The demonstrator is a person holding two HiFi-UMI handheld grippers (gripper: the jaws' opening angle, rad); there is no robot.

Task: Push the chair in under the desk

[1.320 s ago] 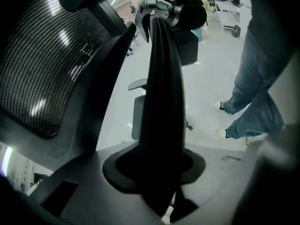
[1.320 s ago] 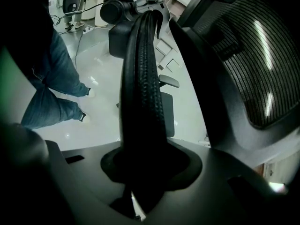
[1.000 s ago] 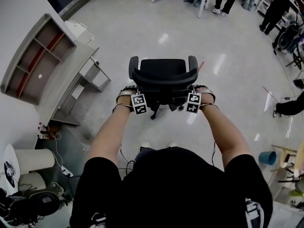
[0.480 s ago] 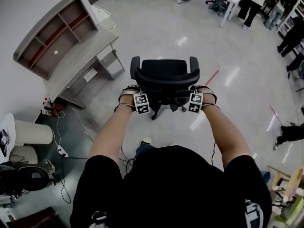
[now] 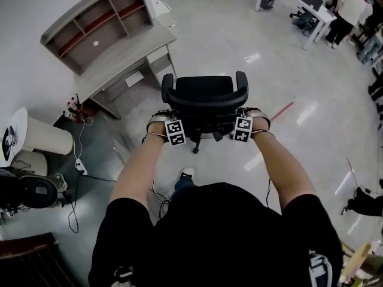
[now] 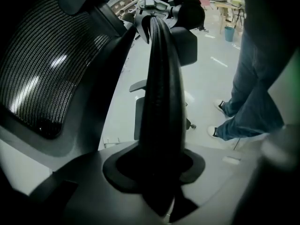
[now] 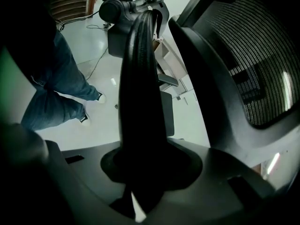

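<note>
The black mesh-backed office chair [image 5: 204, 97] stands at the centre of the frame on the glossy pale floor [image 5: 239, 34]. It is near but not under the grey desk with a shelf unit [image 5: 128, 55] at the upper left. The left gripper [image 5: 164, 115] is clenched on the left edge of the backrest and the right gripper [image 5: 250, 113] on the right edge. In each gripper view the black ribbed backrest rim [image 6: 161, 93] fills the jaws. A white round bin [image 5: 45, 139] sits at the far left.

Chair [image 5: 205, 97] now far nearer the desk [image 5: 119, 61], one armrest [image 5: 169, 87] near the desk's corner.
</note>
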